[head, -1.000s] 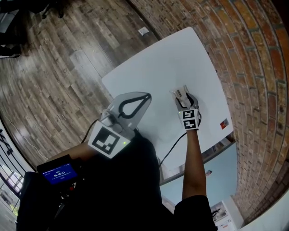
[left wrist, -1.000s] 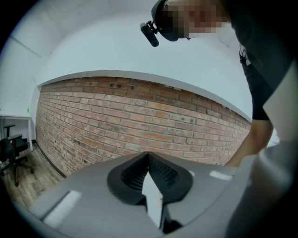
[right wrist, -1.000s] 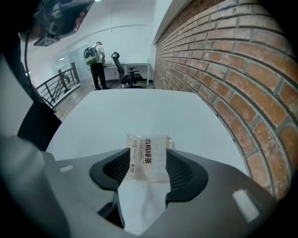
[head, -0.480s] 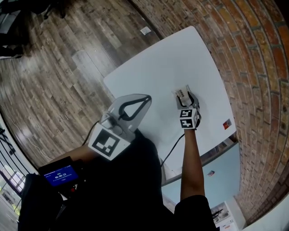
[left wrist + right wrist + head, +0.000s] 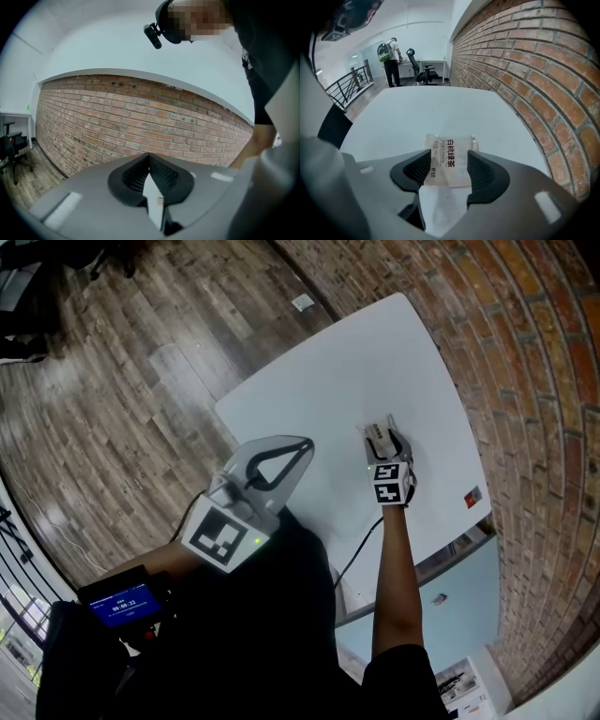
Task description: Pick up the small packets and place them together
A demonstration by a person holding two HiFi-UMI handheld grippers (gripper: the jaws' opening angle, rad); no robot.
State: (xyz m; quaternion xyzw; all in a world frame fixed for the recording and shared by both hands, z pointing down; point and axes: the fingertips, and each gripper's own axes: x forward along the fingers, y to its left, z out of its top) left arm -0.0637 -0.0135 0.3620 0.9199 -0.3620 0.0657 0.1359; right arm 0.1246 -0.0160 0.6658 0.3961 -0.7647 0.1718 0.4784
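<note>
Right gripper (image 5: 448, 164) jaws wide; tea packet (image 5: 449, 152) flat on white table (image 5: 417, 112), dead ahead at 12 o'clock, near end between jaws, long axis seemingly 12–6. Left gripper (image 5: 149, 164) clamped on second packet (image 5: 154, 201), at 9 o'clock of right in head view. Small red item (image 5: 472, 496) at 4 o'clock, well apart, no obstruction.

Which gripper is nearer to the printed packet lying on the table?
Right. The right gripper is at the printed packet, jaws open; the left gripper, shut on a second packet, is near the table edge.
</note>
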